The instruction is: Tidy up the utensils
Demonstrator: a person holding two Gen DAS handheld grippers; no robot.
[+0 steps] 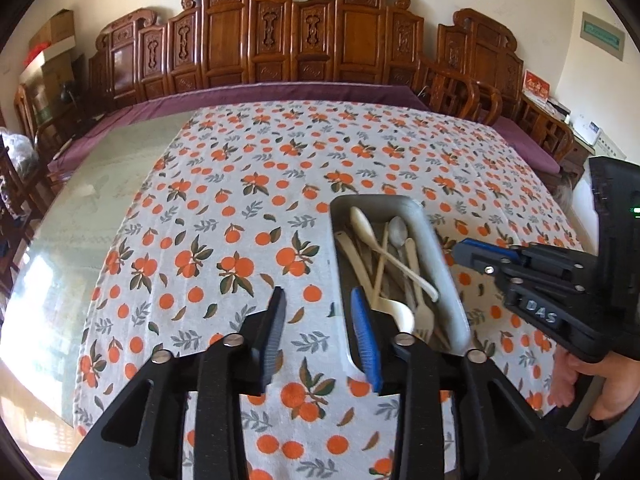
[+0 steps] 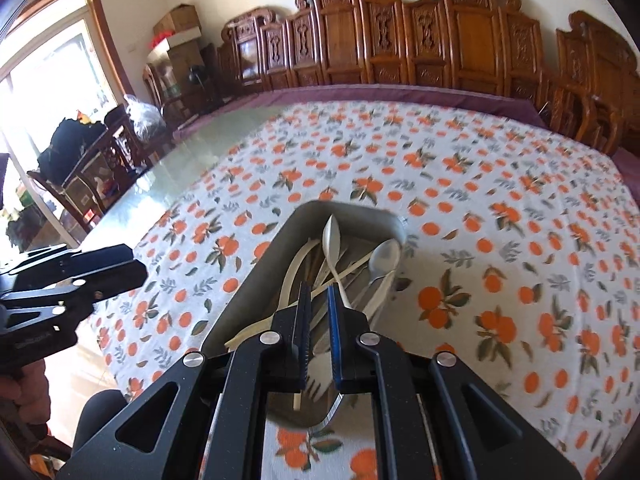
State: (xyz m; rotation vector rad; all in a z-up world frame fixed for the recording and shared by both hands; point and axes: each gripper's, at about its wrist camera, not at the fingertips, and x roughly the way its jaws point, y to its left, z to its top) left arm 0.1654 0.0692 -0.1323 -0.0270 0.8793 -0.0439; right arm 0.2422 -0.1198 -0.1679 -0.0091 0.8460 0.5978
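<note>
Cream plastic and pale wood make up most of the utensils [image 2: 340, 268], and all of them are seen inside one grey tray [image 2: 256, 276], heaped and crossed over each other.

Nearest in the right wrist view, the right gripper [image 2: 319, 320] is held just above the near end of the tray. Its jaws stand a small gap apart and nothing is seen between them, so it is judged to be open. A fork [image 2: 320, 386] lies under them at the near end of the tray. Further along, a long plastic spoon [image 2: 332, 236] points to the far end, and a metal spoon [image 2: 384, 258] rests near the far right corner of the tray.

In the left wrist view the left gripper [image 1: 320, 320] is wide open and empty, over the cloth [image 1: 224, 208] beside the left wall of the tray.

The plastic pieces are judged to be very light, stiff and rather smooth, so they may slip or turn between the pads. The metal spoon is probably heavier and more slippery. The thin wooden sticks [image 1: 382, 256] can probably roll. A hold on the middle of a handle is advised, where the piece is narrow and free of its neighbours; the bowls and tines are too wide or curved. Because the pieces are tangled, lifting one may drag others.

The tray stands near the front edge of the table [image 2: 192, 148], on the cloth.
</note>
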